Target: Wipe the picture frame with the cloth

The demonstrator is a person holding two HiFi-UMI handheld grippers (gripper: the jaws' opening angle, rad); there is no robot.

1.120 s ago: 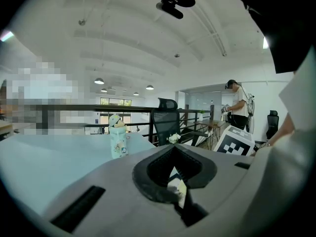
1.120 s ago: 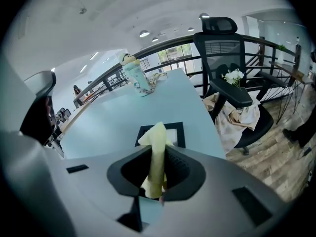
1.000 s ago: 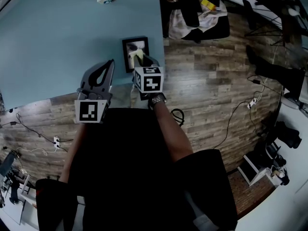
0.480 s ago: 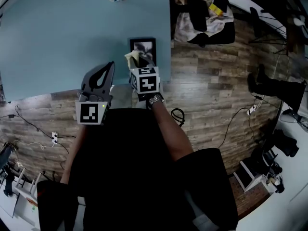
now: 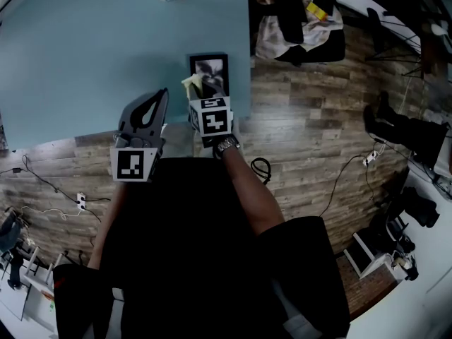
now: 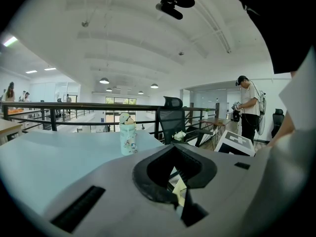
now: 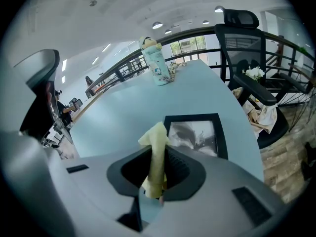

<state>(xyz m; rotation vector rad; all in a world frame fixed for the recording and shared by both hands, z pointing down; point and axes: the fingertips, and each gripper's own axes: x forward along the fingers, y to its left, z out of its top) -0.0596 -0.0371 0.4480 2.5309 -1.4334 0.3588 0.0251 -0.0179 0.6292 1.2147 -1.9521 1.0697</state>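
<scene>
The left hand-held gripper [image 5: 161, 96] hangs over the desk's [image 5: 85, 55] near edge with its jaws pressed together on nothing. Just beside it, the right hand-held gripper [image 5: 203, 92] pinches a yellow cloth [image 7: 157, 149], whose free end sticks up at the near left corner of the frame [image 7: 195, 135]; whether they touch is unclear. The black frame lies flat by the desk's right edge. A patterned bottle [image 7: 159, 63] stands far back, and a chair [image 7: 244, 48] lies beyond
</scene>
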